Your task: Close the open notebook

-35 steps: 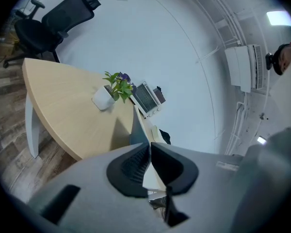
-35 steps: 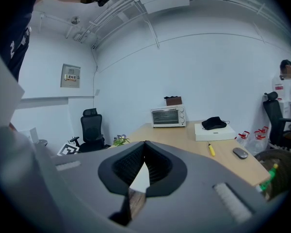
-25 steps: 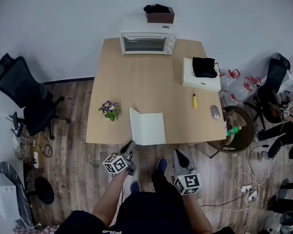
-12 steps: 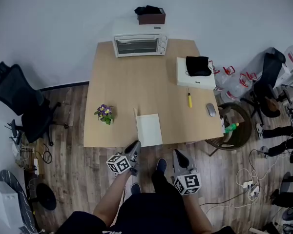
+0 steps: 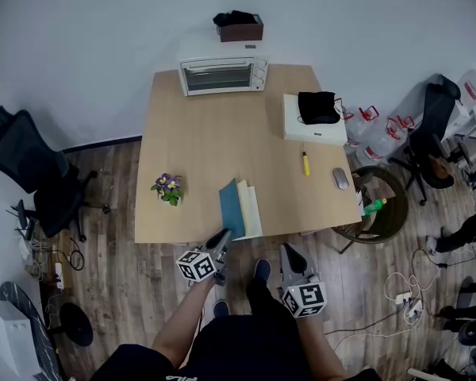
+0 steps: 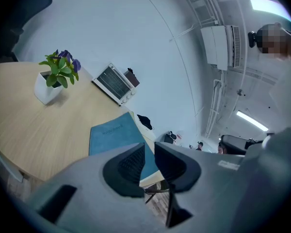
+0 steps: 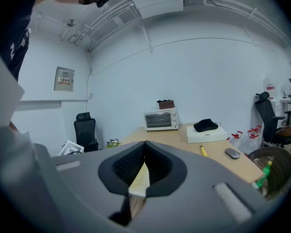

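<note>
Flower pot: a small white pot of purple flowers [image 5: 167,187] stands near the left edge of the pale wooden table [image 5: 222,133], well apart from the notebook.
Left gripper: the grey left gripper [image 5: 222,237] sits at the table's near edge, just beside the notebook's near left corner. Its jaws have just been opening and stand narrowly apart. Nothing is pinched between them; only the teal cover shows beyond the gap.
Notebook: the thin teal-covered notebook [image 5: 232,205] lies near the middle of the near edge. Its cover is folded over the cream pages, and a strip of page shows along the right side. Whether the cover lies fully flat cannot be told.
Handling: probably light and flexible, with a soft cover that bends and may spring back up. The pages could crease.
Where to hold: likely the cover's free edge, or a press on top of it.
Right gripper: the grey right gripper [image 5: 290,252] hangs off the table, right of the notebook. Its tips are together and it is empty.
Far right: a yellow pen [image 5: 305,163] and a grey mouse [image 5: 340,179], clear of the work.
</note>
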